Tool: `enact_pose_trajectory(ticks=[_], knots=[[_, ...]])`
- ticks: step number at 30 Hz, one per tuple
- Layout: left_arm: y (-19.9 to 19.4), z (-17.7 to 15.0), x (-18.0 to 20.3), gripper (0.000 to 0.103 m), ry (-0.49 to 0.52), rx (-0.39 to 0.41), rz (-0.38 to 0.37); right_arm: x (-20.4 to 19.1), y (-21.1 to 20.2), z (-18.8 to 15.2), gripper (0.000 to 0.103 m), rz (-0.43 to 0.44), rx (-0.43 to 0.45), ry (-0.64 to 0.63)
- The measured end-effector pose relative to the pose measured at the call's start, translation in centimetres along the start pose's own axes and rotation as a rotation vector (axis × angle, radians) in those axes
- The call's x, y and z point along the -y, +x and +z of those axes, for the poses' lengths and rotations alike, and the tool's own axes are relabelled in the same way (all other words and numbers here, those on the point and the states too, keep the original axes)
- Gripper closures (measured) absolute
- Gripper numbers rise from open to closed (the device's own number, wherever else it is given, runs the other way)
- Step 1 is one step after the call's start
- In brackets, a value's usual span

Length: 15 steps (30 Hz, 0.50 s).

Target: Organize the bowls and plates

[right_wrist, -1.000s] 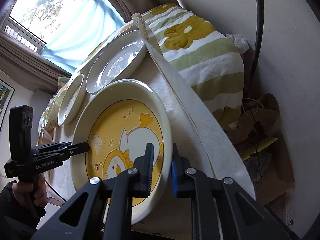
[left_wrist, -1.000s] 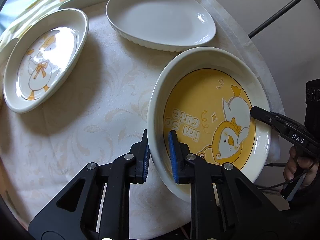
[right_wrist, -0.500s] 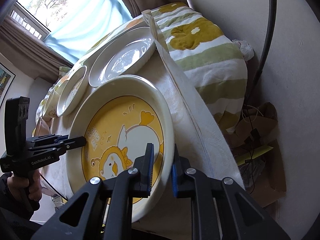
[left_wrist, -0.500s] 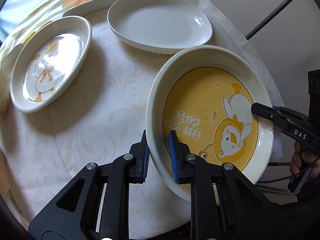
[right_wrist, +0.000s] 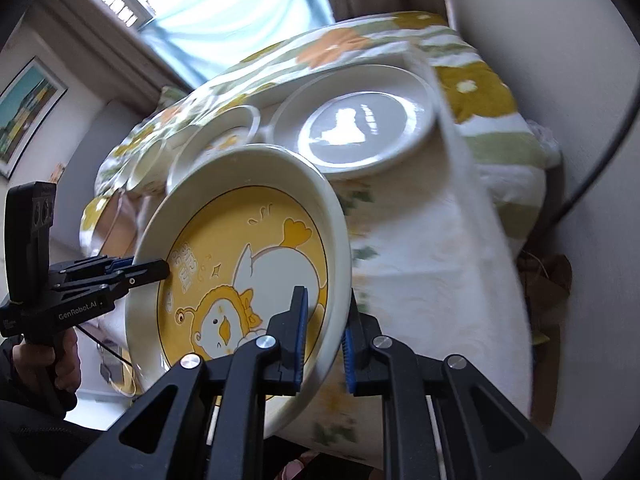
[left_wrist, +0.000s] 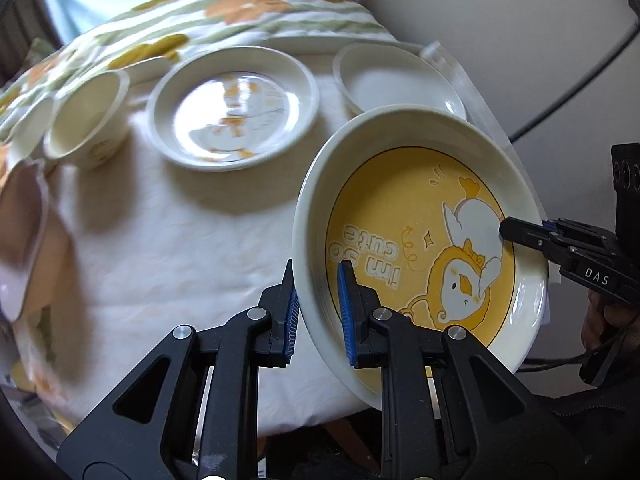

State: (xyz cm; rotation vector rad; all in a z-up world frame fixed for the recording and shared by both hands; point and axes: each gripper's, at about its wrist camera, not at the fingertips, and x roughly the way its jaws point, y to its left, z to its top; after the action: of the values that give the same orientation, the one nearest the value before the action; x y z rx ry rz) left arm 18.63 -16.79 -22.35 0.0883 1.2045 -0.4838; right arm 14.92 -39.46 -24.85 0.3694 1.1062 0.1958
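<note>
A large white plate with a yellow duck picture [left_wrist: 416, 240] is held in the air, tilted, above the near edge of the table. My left gripper [left_wrist: 316, 312] is shut on its left rim. My right gripper [right_wrist: 324, 336] is shut on the opposite rim [right_wrist: 336, 264]; it also shows in the left wrist view [left_wrist: 520, 234]. On the white tablecloth [left_wrist: 180, 248] lie a smaller duck plate [left_wrist: 234, 108], a plain white oval dish [left_wrist: 396, 80] and a small bowl [left_wrist: 86, 120].
More dishes sit blurred at the table's left edge [left_wrist: 24, 216]. A floral striped cloth [left_wrist: 240, 4] lies behind the table. A wall and a dark cable [left_wrist: 576, 76] are on the right. A window [right_wrist: 224, 20] is at the back.
Both grippers have lifted the yellow duck plate off the table and drawn it back toward the near edge. The other dishes now look farther away.
</note>
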Motion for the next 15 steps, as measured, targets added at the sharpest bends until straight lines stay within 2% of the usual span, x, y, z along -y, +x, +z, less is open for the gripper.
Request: enact_pose_trajectory(ticks=[6, 15], knots=[[-3.3, -2.5, -6.6, 0.087, -0.094, 0.044, 0.048, -6.4, 2.7, 1.2, 0.089, 0.058, -0.044, -0.080], [-4.0, -6.1, -16.1, 0.087, -0.190, 0.015, 0.094, -14.8, 9.2, 0.8, 0.089, 0.123, -0.103, -0.115]])
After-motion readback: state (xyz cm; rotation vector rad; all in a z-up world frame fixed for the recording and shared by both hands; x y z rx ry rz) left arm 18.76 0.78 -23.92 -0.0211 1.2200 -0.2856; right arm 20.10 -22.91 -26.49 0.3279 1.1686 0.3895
